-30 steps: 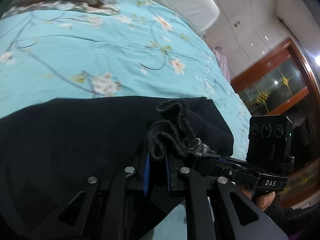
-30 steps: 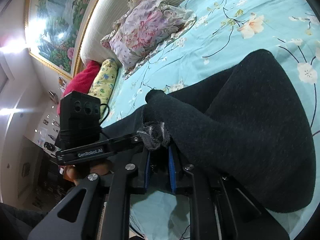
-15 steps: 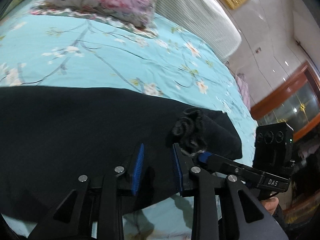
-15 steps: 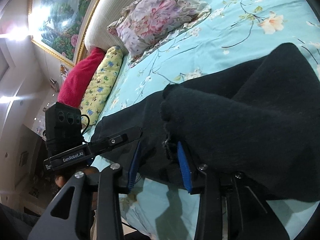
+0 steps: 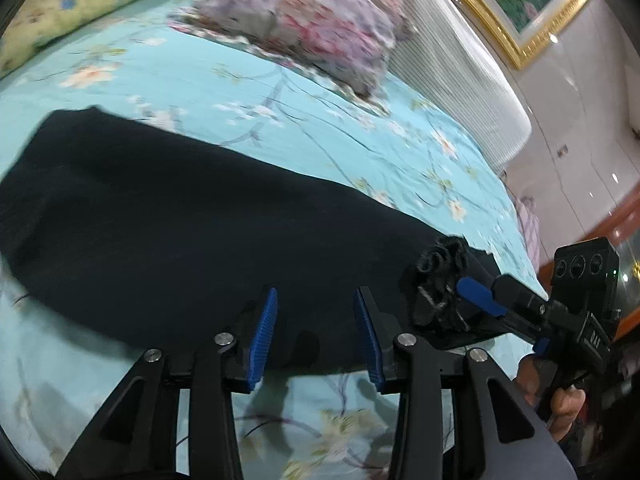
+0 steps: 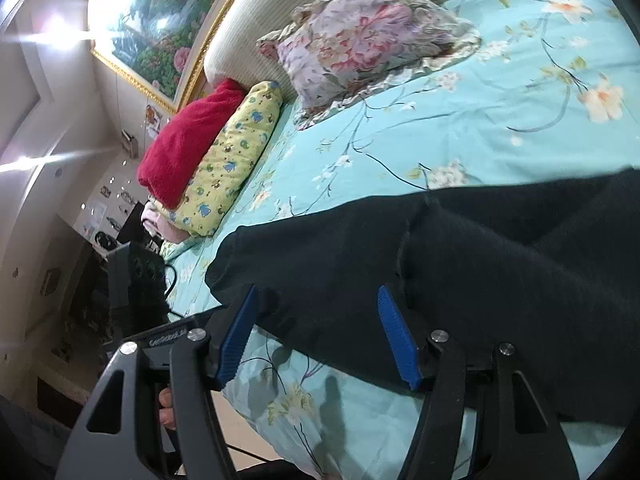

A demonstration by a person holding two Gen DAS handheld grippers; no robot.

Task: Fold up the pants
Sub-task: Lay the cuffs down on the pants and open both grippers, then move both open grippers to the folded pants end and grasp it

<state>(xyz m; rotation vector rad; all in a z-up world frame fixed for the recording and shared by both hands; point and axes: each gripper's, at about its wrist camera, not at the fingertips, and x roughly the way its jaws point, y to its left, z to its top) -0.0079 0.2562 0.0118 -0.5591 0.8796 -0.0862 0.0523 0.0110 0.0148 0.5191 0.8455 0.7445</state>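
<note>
The black pants (image 5: 168, 232) are spread flat along the near edge of the bed (image 5: 320, 136), on its turquoise flowered sheet (a doubled layer is seen at the right in the right wrist view). The left tongs (image 5: 316, 332) are held wide apart over the near hem, with nothing between the blue pads (image 5: 262, 336). The right tongs (image 6: 320, 332) are likewise spread wide just above the cloth and grip nothing. Far off, a flowered pillow (image 6: 368, 36), a yellow bolster (image 6: 228, 160) and a red blanket (image 6: 188, 140) are laid against the headboard (image 6: 256, 4).
</note>
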